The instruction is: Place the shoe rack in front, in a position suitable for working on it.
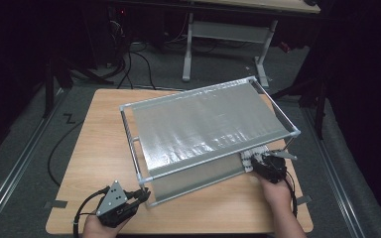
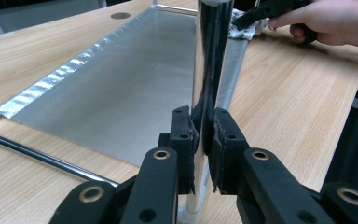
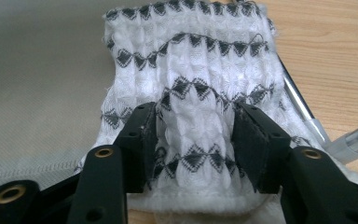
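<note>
The left gripper clamps the rack's chrome upright post. The right gripper straddles a fold of the white patterned cloth — jaws parted, cloth bunched between them — on the lower shelf.

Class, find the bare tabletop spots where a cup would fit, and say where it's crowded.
Free: the wooden table left of the rack, and its front strip between both grippers. Crowded: the near right corner, with the right gripper at the cloth.

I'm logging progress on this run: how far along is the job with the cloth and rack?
Done: the left gripper is shut on the rack's upright metal post, steadying it. In hand: the patterned white cloth lies on the grey lower shelf, a fold between the right gripper's jaws. Left: releasing the cloth and withdrawing, probably.
</note>
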The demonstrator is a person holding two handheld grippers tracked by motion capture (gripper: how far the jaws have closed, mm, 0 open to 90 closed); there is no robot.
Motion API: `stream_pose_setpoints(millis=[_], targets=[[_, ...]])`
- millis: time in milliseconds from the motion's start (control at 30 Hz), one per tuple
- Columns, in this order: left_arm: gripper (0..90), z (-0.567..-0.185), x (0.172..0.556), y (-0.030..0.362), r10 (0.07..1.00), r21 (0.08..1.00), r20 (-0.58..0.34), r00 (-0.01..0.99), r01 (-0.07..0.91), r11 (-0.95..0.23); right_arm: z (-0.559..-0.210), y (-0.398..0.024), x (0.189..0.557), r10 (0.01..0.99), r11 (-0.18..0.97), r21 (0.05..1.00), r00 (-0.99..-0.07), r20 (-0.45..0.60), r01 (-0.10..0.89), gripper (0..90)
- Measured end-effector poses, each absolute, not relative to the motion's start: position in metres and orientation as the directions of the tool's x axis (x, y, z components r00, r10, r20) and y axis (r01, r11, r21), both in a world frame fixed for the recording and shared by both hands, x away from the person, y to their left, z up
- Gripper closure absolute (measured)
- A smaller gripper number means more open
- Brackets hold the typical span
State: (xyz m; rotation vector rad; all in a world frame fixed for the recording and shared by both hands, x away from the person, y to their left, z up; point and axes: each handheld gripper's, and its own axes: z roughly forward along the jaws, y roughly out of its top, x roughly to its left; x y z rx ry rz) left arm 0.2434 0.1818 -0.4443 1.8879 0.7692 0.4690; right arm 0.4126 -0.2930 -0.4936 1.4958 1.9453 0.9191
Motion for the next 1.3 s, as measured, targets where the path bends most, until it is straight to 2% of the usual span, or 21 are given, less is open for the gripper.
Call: stream_pose_setpoints(millis=[100, 367, 833, 1033, 1133, 1300], targets=[[81.3, -0.445, 0.243, 0.182, 0.695, 0.909, -0.016, 0.719, 0.3, -0.289, -0.496, -0.288, 0.411, 0.967, 0.18, 0.774, -0.255, -0.025, 0.607, 50.3], [81.2, -0.445, 0.243, 0.181, 0.7, 0.908, -0.028, 0.713, 0.311, -0.28, -0.496, -0.286, 0.411, 0.968, 0.171, 0.775, -0.251, -0.017, 0.609, 51.4], [81.0, -0.445, 0.243, 0.181, 0.703, 0.908, -0.032, 0.71, 0.315, -0.277, -0.497, -0.27, 0.403, 0.947, 0.23, 0.767, -0.318, -0.036, 0.599, 55.0], [80.9, -0.445, 0.243, 0.181, 0.703, 0.909, -0.028, 0.71, 0.311, -0.278, -0.497, -0.253, 0.396, 0.926, 0.275, 0.762, -0.376, -0.046, 0.586, 55.2], [80.9, -0.445, 0.242, 0.181, 0.704, 0.908, -0.032, 0.709, 0.315, -0.276, -0.496, -0.238, 0.391, 0.91, 0.279, 0.753, -0.414, -0.009, 0.596, 54.0], [80.8, -0.445, 0.241, 0.18, 0.709, 0.905, -0.039, 0.704, 0.325, -0.273, -0.497, -0.21, 0.382, 0.875, 0.331, 0.746, -0.483, -0.013, 0.578, 52.4]])
